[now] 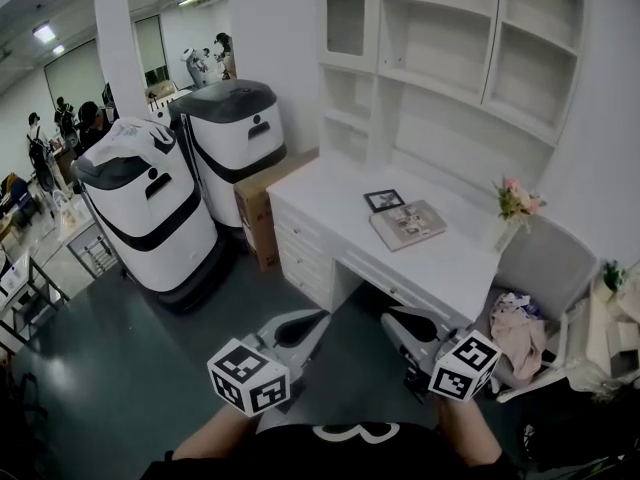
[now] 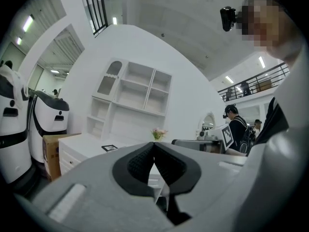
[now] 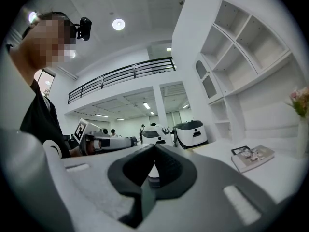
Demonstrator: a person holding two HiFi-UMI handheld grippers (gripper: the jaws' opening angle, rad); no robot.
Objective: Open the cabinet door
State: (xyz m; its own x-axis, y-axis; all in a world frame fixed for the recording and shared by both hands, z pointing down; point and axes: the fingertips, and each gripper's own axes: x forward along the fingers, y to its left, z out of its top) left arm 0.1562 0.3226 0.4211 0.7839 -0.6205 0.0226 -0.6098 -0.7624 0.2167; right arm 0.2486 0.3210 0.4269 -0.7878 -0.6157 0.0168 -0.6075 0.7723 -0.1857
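The cabinet door (image 1: 348, 15) is a white glass-paned door at the upper left of the hutch above the white desk (image 1: 330, 193); it looks closed. It shows as an arched panel in the left gripper view (image 2: 108, 79) and in the right gripper view (image 3: 206, 82). My left gripper (image 1: 300, 326) and right gripper (image 1: 400, 322) are held low in front of the desk, well short of the door and pointing level. Both are shut with nothing between the pads, as their own views show for the left gripper (image 2: 154, 144) and the right gripper (image 3: 154, 147).
Two white-and-black machines (image 1: 150, 208) (image 1: 235, 138) and a cardboard box (image 1: 262, 206) stand left of the desk. On the desk lie a book (image 1: 408, 224), a small picture frame (image 1: 384, 200) and a flower vase (image 1: 515, 208). A chair with clothes (image 1: 528, 313) is at the right.
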